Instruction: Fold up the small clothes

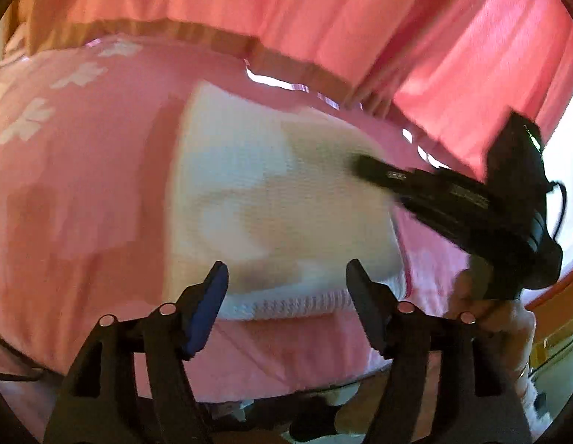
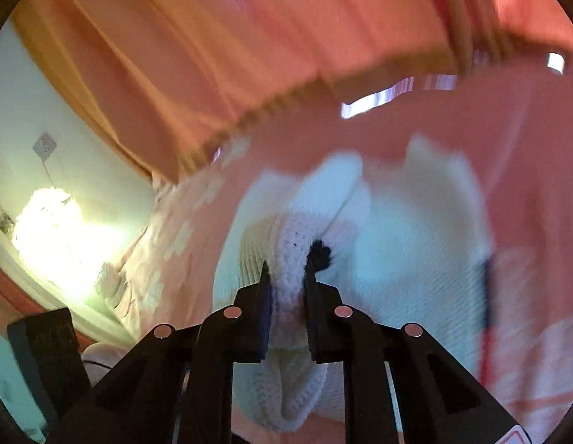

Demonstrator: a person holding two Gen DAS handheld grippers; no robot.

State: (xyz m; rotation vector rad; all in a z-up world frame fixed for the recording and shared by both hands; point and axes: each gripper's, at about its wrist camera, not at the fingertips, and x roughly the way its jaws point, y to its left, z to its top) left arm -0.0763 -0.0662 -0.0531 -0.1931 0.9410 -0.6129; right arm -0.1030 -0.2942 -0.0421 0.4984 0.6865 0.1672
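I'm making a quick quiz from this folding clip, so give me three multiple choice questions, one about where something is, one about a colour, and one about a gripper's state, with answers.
1. Where does the white knitted garment lie?
A. on the pink bedspread
B. in a laundry basket
C. on a wooden chair

2. What colour is the curtain behind the bed?
A. blue
B. pinkish red
C. green

3. What is the right gripper doing?
A. standing wide open above the bed
B. closed on a fold of the white knit
C. holding a hanger

Answers: 1 A, the left wrist view shows the garment spread on the pink flowered cover. 2 B, both views show pinkish red drapes behind the bed. 3 B, the right wrist view shows knit fabric pinched between its fingers, while the left gripper stands open at the ribbed hem.
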